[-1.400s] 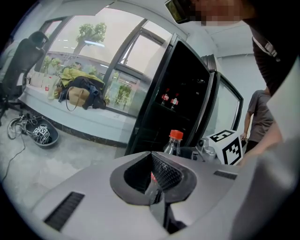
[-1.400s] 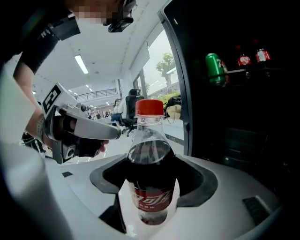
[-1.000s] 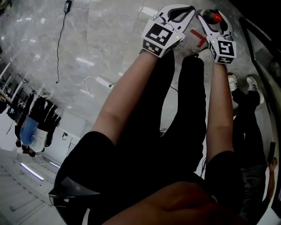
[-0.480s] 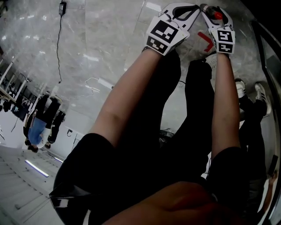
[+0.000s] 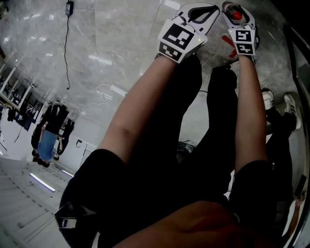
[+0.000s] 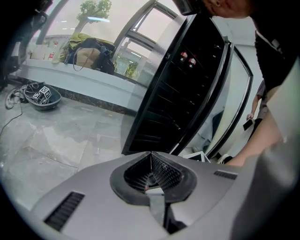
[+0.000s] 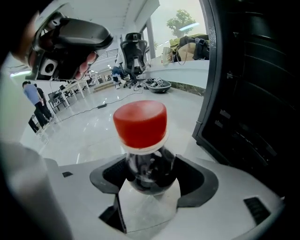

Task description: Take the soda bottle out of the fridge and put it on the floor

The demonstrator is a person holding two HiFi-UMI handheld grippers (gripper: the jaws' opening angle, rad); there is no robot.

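A glossy floor [image 5: 111, 43] of pale, grey-veined marble tiles spreads under everything, bright with reflected ceiling lights. Outside the fridge [image 7: 253, 93] and down towards those tiles, the soda bottle [image 7: 146, 161] stands upright in the right gripper [image 7: 152, 177]. Its dark padded jaws pinch the clear, rounded shoulder below the neck from both sides. The smooth red cap [image 7: 140, 122] rises above the jaws over a white ring. Whether the bottle's base touches the tiles cannot be told. In the right gripper view the fridge's black body, with dark shelf edges, stands close on the bottle's right. In the head view the left gripper [image 5: 209, 9] reaches down beside the right one, their tips near each other. A red tape mark [image 5: 227, 42] lies on the tiles near the right gripper. The left gripper view shows its two ribbed black pads pressed together, tip to tip, set in a matt grey shell. They are aimed at the fridge's tall black front, which is lined with horizontal slats. The person's bare forearms and black-trousered legs fill the middle of the head view. A pair of white shoes [image 5: 276, 99] stands at the right, and a thin black cable [image 5: 65, 48] trails across the tiles at the left. An office chair [image 7: 132, 51] stands well off across the room.
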